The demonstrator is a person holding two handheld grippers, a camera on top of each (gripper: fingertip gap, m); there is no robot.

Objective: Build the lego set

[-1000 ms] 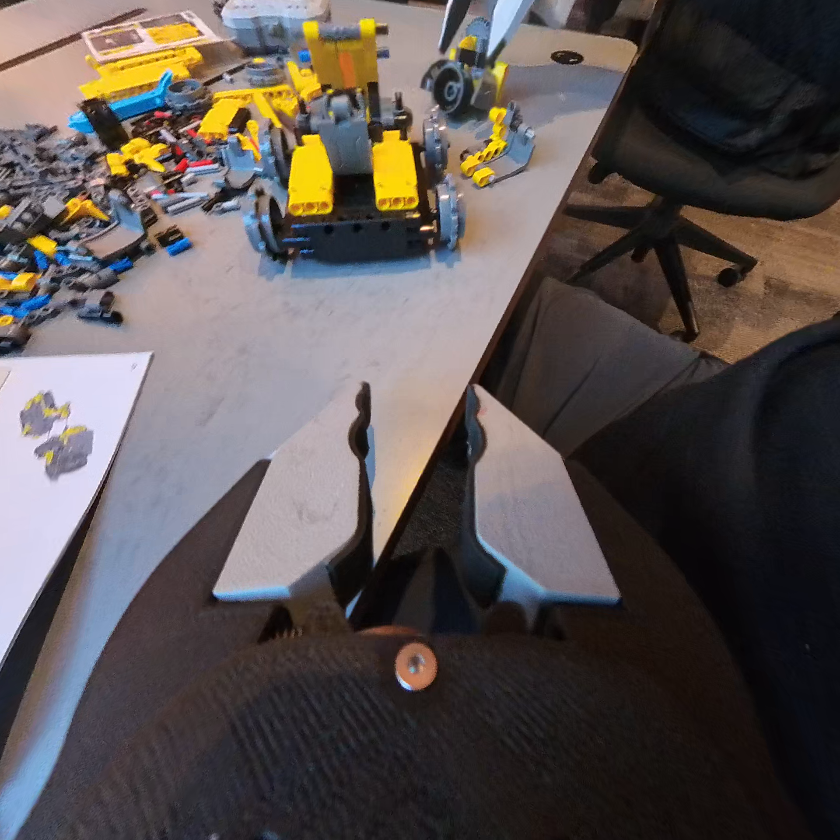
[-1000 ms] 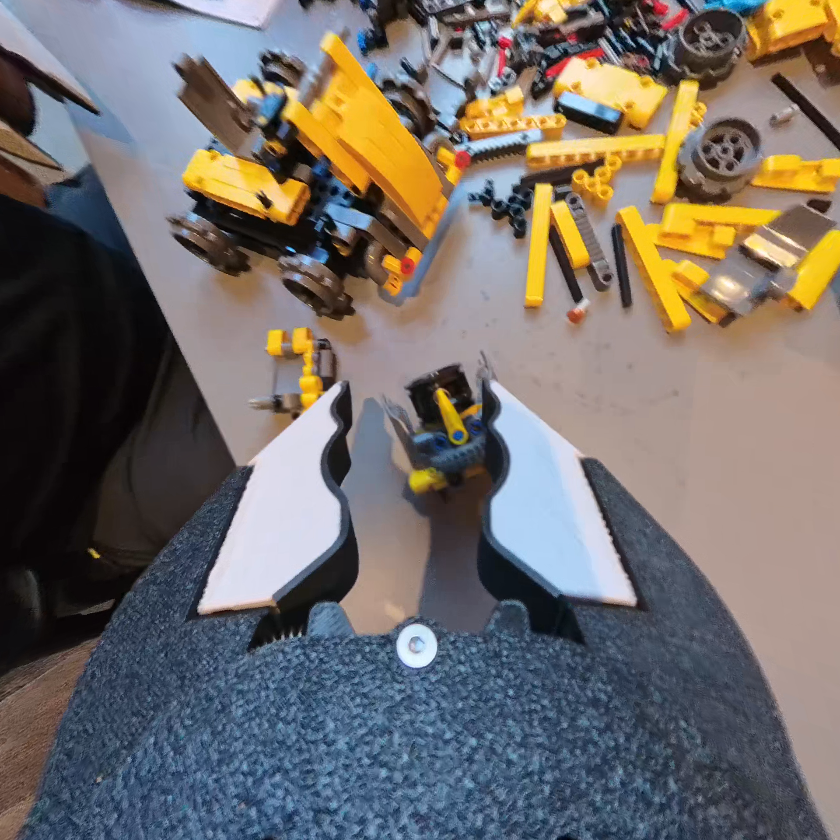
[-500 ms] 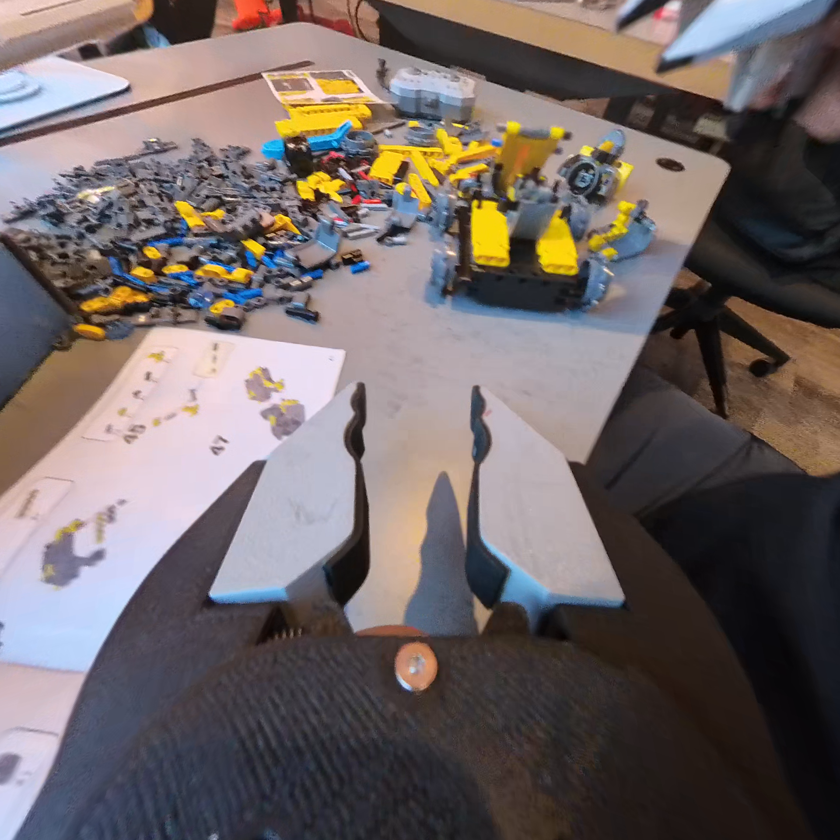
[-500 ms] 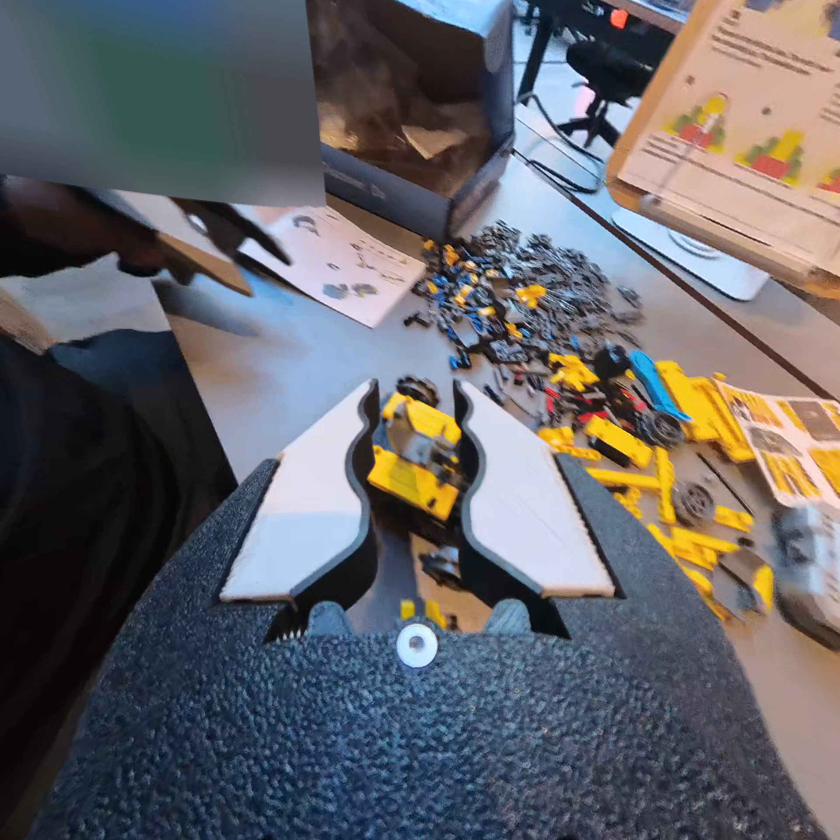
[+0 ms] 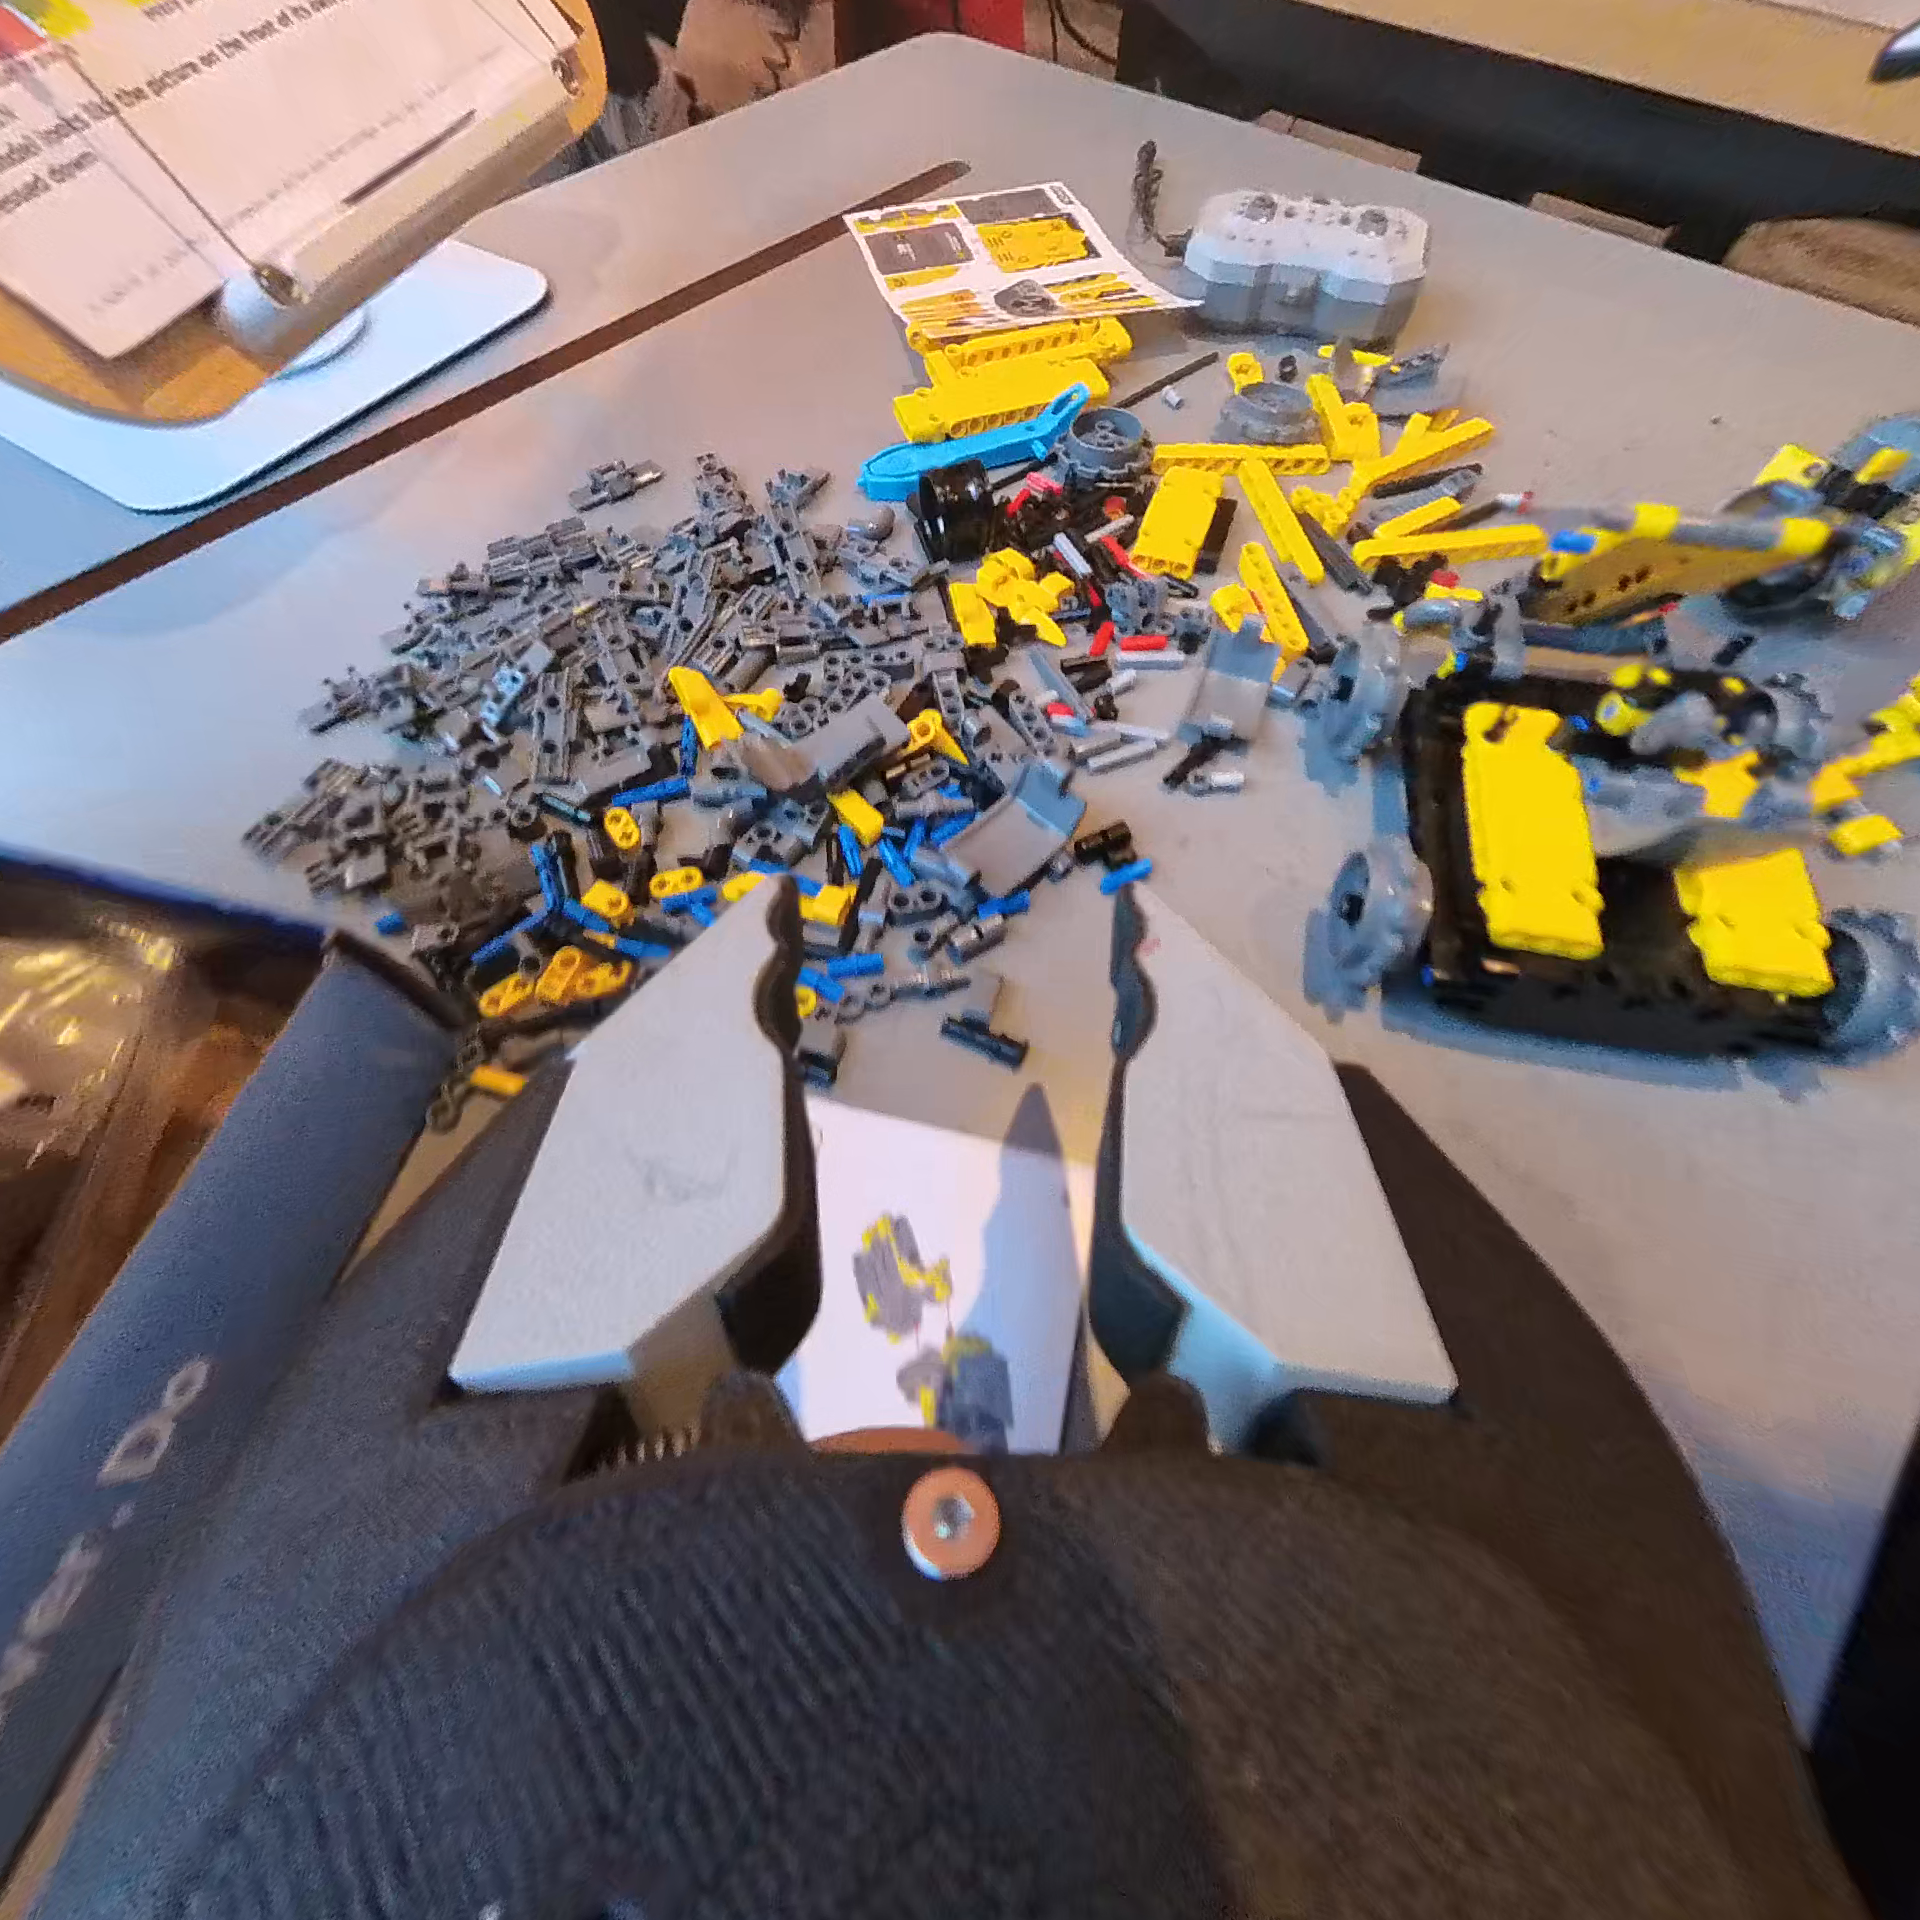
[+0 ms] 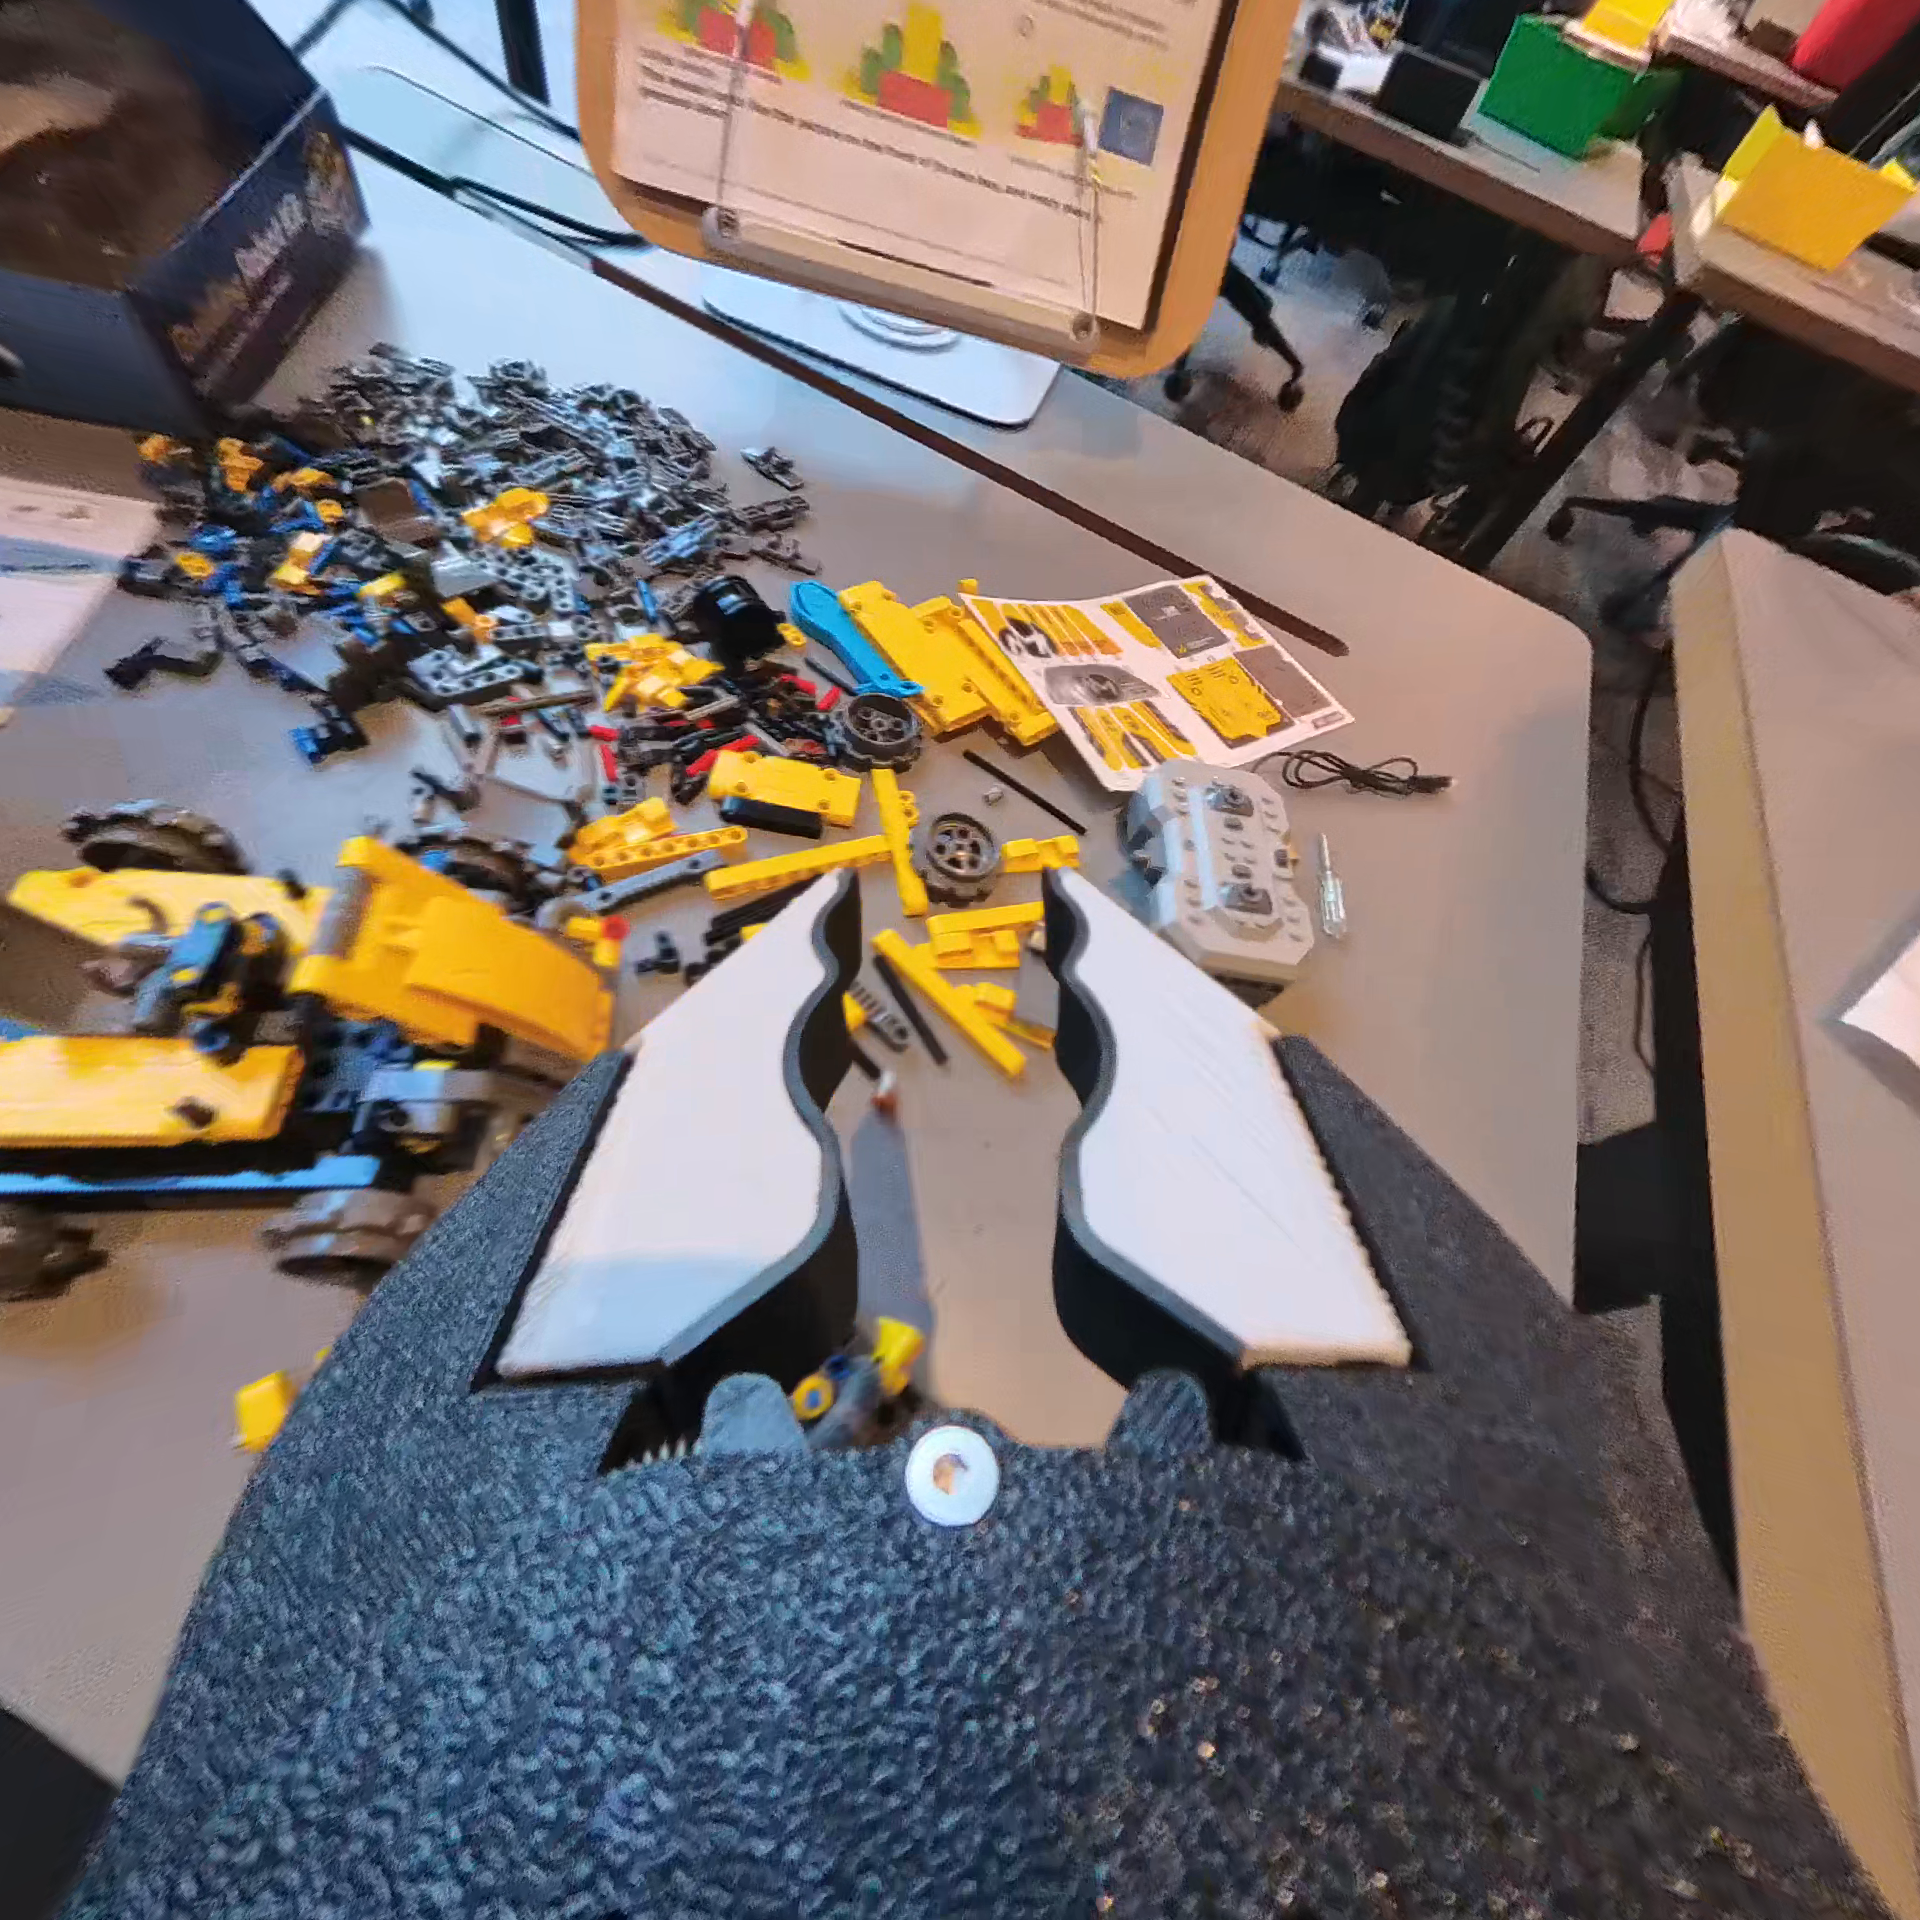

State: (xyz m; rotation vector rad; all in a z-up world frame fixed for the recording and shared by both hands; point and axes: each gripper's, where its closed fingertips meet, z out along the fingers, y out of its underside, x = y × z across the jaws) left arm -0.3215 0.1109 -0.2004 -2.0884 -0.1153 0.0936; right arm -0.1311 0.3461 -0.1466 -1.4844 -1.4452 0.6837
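Note:
My left gripper (image 5: 951, 914) is open and empty, held above a white instruction sheet (image 5: 935, 1247), its tips by the near edge of a pile of small grey, blue and yellow bricks (image 5: 665, 748). A half-built yellow and black brick vehicle (image 5: 1621, 883) stands to its right. My right gripper (image 6: 948, 894) is open and empty above loose yellow beams (image 6: 956, 987). The vehicle (image 6: 291, 997) is to its left there. A small yellow and blue sub-assembly (image 6: 862, 1371) lies on the table under the right gripper's base, partly hidden.
A grey battery hub (image 6: 1216, 862) with a black cable, a sticker sheet (image 6: 1153, 665), a blue lever tool (image 6: 842, 634) and grey wheels lie on the grey table (image 6: 1403, 1091). A dark box (image 5: 187, 1299) stands at left. A paper on a stand (image 6: 904, 135) is behind. Tip to tip, the grippers are about 30 centimetres apart. Measured from the fingertips, the grey battery hub (image 6: 1216, 862) is 15 centimetres or so from the right gripper and 40 centimetres from the left. It turns up in the left wrist view (image 5: 1332, 232) as well.
Both grippers have swung over the table. The left moved from the table edge to above the sheet. The right let go of the small sub-assembly and rose, now facing the loose parts.

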